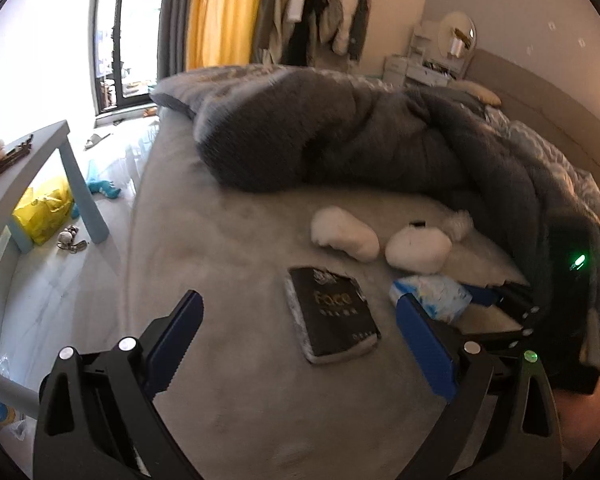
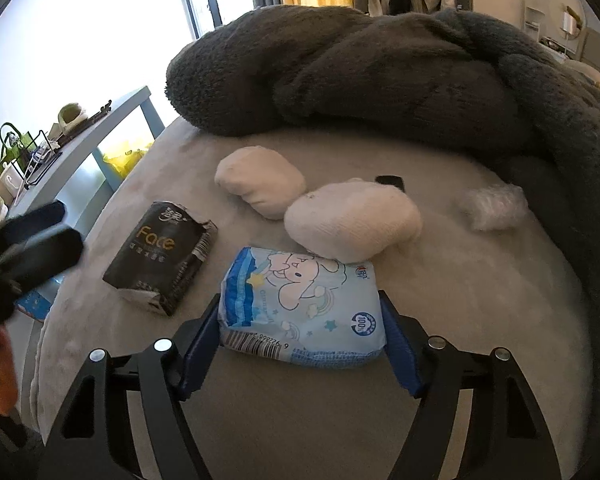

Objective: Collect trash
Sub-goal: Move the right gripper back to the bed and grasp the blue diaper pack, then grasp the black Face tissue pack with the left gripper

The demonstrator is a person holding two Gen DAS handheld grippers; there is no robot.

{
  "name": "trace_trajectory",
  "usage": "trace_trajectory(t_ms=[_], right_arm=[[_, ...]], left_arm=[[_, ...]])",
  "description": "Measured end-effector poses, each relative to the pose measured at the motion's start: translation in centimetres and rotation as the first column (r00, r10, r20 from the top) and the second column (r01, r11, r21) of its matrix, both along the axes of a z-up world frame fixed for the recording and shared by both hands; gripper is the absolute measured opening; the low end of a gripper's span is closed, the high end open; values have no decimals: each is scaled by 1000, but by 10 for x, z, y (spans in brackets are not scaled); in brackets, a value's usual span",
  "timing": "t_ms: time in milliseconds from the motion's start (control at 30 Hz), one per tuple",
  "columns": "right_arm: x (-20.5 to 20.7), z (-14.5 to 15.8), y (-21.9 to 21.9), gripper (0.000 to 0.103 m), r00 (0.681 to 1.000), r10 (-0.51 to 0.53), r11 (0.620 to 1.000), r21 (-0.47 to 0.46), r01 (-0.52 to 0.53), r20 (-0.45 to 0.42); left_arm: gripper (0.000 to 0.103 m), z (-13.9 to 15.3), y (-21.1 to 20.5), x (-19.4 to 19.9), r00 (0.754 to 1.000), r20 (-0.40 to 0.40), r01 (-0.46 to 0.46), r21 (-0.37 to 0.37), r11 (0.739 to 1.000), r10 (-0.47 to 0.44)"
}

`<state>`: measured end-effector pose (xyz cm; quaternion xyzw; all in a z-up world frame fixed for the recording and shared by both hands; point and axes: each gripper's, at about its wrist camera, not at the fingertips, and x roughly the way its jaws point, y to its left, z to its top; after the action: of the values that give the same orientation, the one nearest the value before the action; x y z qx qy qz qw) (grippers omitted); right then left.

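The left gripper [image 1: 296, 344] is held wide open at lower frame, while the right gripper [image 2: 300, 344] is closed against a pack [image 2: 300, 308].

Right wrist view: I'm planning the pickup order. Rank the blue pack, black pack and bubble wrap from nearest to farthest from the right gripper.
1. Blue pack, between the right gripper's fingers.
2. Black pack, to the left.
3. Bubble wrap, far right, by the blanket.
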<state>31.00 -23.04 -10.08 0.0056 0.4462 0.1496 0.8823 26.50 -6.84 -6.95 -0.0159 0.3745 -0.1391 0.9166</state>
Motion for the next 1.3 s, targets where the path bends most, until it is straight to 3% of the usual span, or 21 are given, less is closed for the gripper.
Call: trace_trajectory(t_ms=[233, 400, 533, 833, 1067, 1300], right_arm=[[-11, 5, -24, 74, 1000, 0, 999, 40, 0, 4], [-18, 6, -42, 74, 1000, -12, 999, 44, 12, 4], [-22, 7, -56, 74, 1000, -22, 998, 59, 21, 11], [-29, 11, -72, 74, 999, -31, 998, 64, 29, 30], [-33, 19, -72, 74, 998, -31, 997, 74, 27, 48], [-33, 31, -58, 74, 997, -7, 997, 71, 2, 72]], left_arm=[[98, -21, -14, 6, 999, -45, 7, 12, 1000, -7], [97, -29, -28, 8, 999, -45, -14, 65, 998, 17], [84, -33, -34, 10, 999, -40, -33, 105, 994, 37], [72, -44, -53, 11, 999, -34, -15, 183, 983, 21], [61, -46, -51, 15, 998, -48, -38, 179, 983, 47], [58, -44, -47, 15, 998, -52, -31, 143, 989, 39]])
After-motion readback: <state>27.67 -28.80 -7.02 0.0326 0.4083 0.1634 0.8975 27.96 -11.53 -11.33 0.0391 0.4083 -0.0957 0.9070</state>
